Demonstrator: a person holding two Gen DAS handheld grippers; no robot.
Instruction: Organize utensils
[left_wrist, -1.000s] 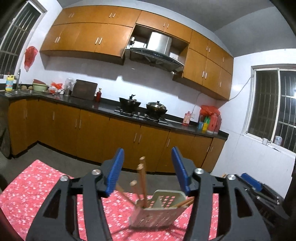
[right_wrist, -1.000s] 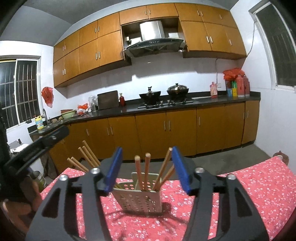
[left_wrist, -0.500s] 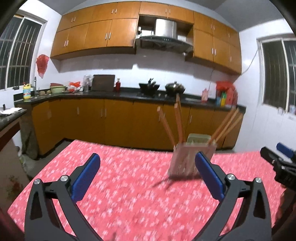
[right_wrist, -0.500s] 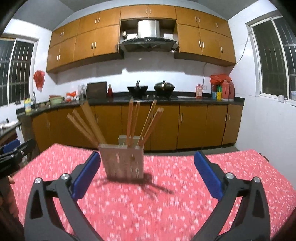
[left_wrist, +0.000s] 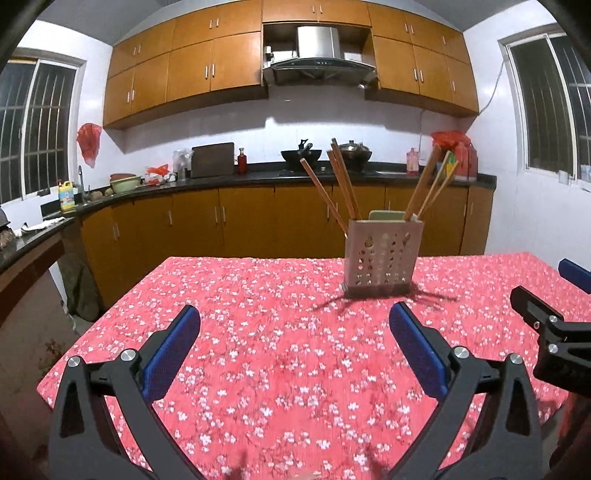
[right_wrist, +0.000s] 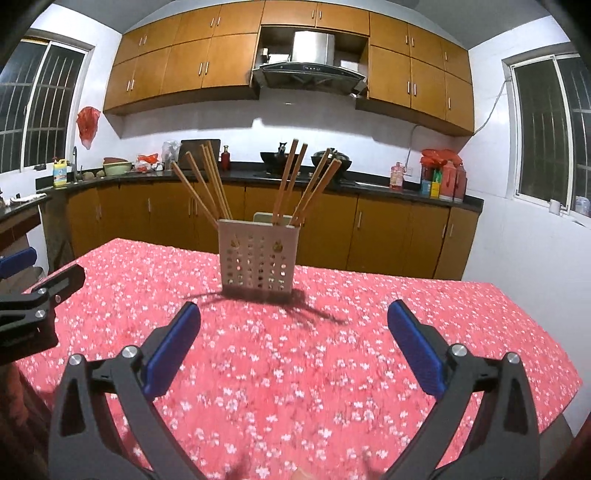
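Observation:
A white perforated utensil holder (left_wrist: 382, 254) stands upright on the red floral tablecloth (left_wrist: 280, 347), with several wooden chopsticks (left_wrist: 343, 184) leaning out of it. It also shows in the right wrist view (right_wrist: 257, 254) with its chopsticks (right_wrist: 210, 181). My left gripper (left_wrist: 295, 347) is open and empty, low over the cloth, short of the holder and to its left. My right gripper (right_wrist: 293, 343) is open and empty, short of the holder. The right gripper's tip shows at the right edge of the left wrist view (left_wrist: 554, 325).
The table's left edge (left_wrist: 110, 306) and right edge (right_wrist: 532, 325) drop to the floor. Behind the table runs a dark kitchen counter (left_wrist: 258, 177) with orange cabinets, pots, bottles and a sink. The left gripper's tip shows at the left edge of the right wrist view (right_wrist: 37, 299).
Both grippers were close around the holder, which stood tilted in the left view. They have opened wide and pulled back and down. The holder now stands upright and farther away.

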